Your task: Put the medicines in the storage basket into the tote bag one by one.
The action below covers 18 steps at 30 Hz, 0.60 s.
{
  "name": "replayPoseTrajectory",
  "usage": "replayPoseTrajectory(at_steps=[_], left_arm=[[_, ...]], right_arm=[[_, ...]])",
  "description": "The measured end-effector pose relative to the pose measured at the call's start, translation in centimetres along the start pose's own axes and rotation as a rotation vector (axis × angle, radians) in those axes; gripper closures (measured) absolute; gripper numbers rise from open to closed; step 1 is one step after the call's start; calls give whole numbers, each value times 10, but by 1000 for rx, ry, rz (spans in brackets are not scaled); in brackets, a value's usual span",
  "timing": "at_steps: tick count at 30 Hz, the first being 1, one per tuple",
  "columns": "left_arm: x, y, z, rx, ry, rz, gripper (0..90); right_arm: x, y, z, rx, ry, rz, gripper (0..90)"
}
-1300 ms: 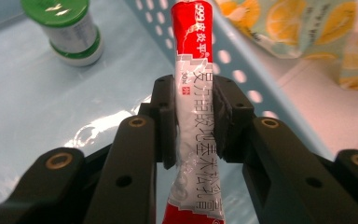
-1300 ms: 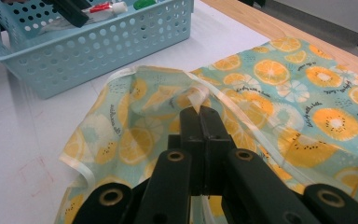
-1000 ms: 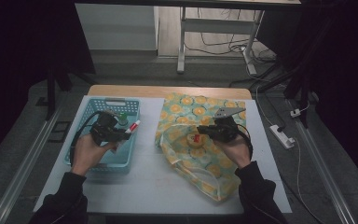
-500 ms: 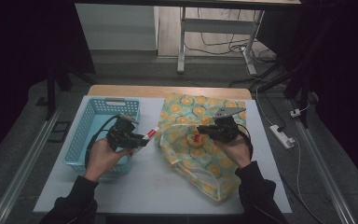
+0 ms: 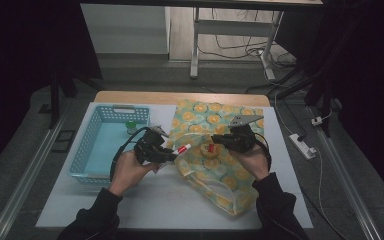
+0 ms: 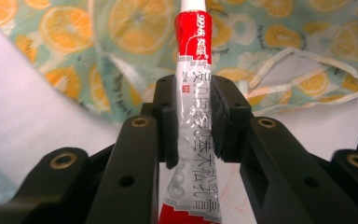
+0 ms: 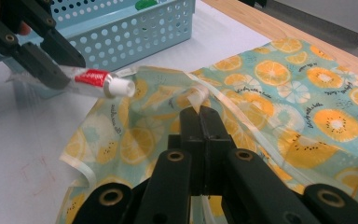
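Note:
My left gripper (image 5: 166, 152) (image 6: 196, 107) is shut on a silver tube with a red band and white cap (image 5: 182, 149) (image 6: 193, 93). The tube lies level, cap toward the orange-print bag (image 5: 215, 170) (image 6: 135, 28), just short of its left rim. My right gripper (image 5: 219, 141) (image 7: 199, 114) is shut on the bag's rim (image 7: 200, 95) and lifts it off the table. In the right gripper view the tube (image 7: 100, 83) hangs over the bag's left edge. A red-topped thing (image 5: 210, 148) lies inside the bag.
A light blue perforated basket (image 5: 87, 150) (image 7: 121, 37) stands at the left with a green-capped item (image 5: 131, 127) in its far corner. White mat covers the table (image 5: 145, 200). A power strip (image 5: 302, 145) lies on the floor to the right.
My left gripper has carried the tube rightward, out from over the basket to the bag's left rim. The right gripper has kept still on the bag.

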<state>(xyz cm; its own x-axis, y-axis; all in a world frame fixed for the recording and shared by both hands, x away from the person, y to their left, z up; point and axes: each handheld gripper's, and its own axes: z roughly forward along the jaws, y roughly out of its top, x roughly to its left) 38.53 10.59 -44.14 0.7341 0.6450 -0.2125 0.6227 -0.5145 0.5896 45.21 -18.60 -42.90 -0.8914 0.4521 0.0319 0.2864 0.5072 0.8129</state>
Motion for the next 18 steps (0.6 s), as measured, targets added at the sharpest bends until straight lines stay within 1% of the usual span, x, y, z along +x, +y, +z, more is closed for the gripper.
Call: replayPoseTrajectory(at_steps=[5,9,15,18], left_arm=[[-9,9,9,-3,-17,17,730],[-15,17,18,7,-25,33,730],[-20,29,36,15,-51,40,730],[-21,35,45,20,-57,39,730]], right_arm=[[0,0,0,0,0,0,900],[1,0,0,-2,2,-2,900],[2,1,1,0,4,-4,900],[2,1,1,-2,5,-5,900]])
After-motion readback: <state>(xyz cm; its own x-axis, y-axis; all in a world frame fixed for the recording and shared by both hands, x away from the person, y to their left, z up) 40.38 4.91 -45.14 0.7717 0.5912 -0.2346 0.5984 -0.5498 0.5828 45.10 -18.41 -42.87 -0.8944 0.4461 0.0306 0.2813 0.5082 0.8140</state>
